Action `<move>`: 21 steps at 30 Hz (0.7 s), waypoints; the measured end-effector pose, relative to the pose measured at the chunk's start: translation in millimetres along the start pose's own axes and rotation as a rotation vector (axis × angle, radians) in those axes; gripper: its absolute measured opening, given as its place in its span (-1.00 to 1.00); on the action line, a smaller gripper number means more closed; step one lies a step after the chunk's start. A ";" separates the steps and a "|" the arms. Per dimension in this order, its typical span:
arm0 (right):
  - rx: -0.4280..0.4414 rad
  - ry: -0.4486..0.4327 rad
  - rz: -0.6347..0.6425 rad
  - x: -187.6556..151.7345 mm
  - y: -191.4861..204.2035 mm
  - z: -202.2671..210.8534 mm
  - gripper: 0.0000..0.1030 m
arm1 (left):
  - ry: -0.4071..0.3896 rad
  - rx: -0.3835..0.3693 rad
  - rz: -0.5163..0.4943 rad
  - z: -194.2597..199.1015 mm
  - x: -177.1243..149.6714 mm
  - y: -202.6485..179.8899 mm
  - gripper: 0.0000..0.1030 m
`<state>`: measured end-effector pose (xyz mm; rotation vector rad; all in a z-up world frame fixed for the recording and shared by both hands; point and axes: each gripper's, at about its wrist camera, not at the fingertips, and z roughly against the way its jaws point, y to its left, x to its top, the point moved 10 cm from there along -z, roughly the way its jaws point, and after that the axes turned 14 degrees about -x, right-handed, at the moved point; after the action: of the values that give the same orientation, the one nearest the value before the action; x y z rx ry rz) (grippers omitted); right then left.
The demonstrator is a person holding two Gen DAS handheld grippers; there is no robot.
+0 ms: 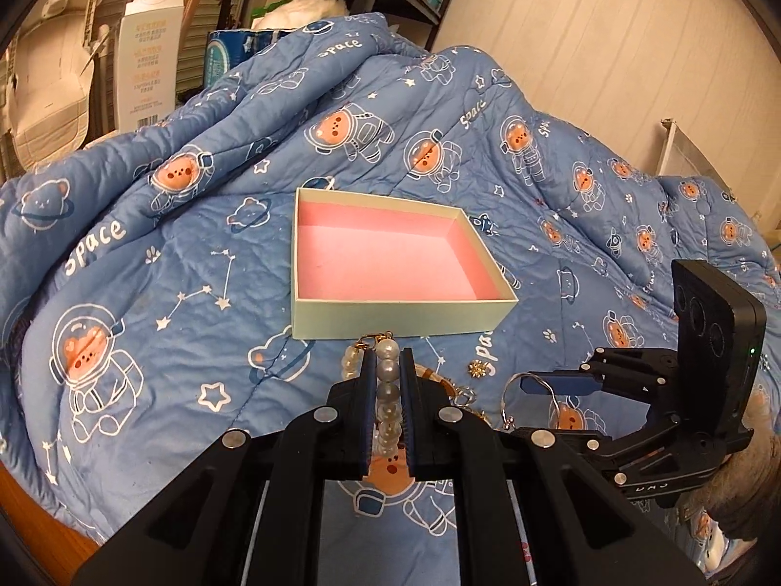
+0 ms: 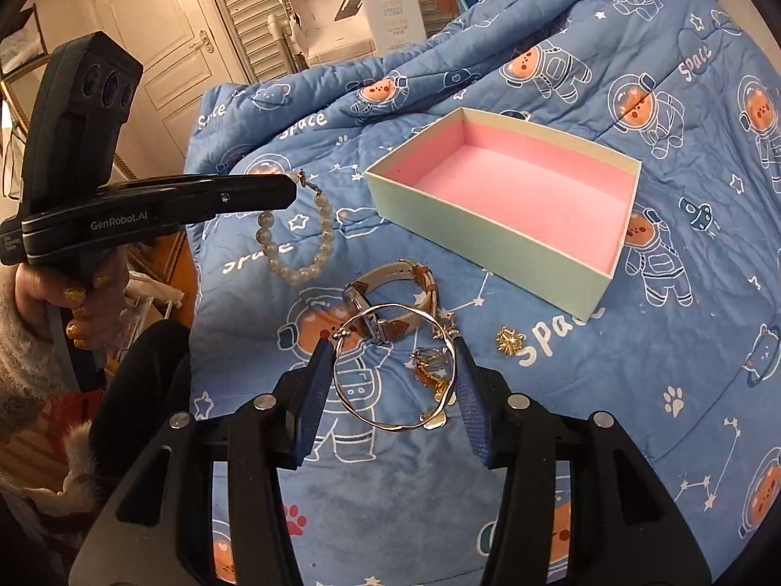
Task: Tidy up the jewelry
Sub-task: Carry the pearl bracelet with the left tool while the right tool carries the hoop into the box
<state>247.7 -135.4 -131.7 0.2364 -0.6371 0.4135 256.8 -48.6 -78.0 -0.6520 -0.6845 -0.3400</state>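
Pearl bracelet (image 1: 388,390) pinched in left hand-held gripper (image 1: 388,366), bangle (image 2: 393,366) clamped in right hand-held gripper (image 2: 390,386)

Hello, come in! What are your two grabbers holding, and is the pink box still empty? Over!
Left tool shut on white pearl bracelet. Right tool shut on thin silver bangle. Pink-lined cardboard box empty, path clear.
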 end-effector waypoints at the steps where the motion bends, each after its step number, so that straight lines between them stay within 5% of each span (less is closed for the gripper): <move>1: -0.004 -0.003 0.000 3.8 -2.3 0.3 -0.05 | 0.006 -0.007 -0.004 -0.5 4.6 -1.5 -0.83; 10: -0.052 -0.041 0.025 59.0 -33.2 -5.1 -0.05 | 0.045 -0.017 -0.078 -20.6 64.4 -9.9 -0.83; 21: -0.146 0.050 0.034 101.9 -77.4 -69.9 -0.05 | 0.146 0.026 -0.058 -94.7 105.4 13.7 -0.83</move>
<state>392.7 -150.4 -130.0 0.0768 -0.6199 0.4022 385.4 -108.7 -68.5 -0.5776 -0.5677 -0.4273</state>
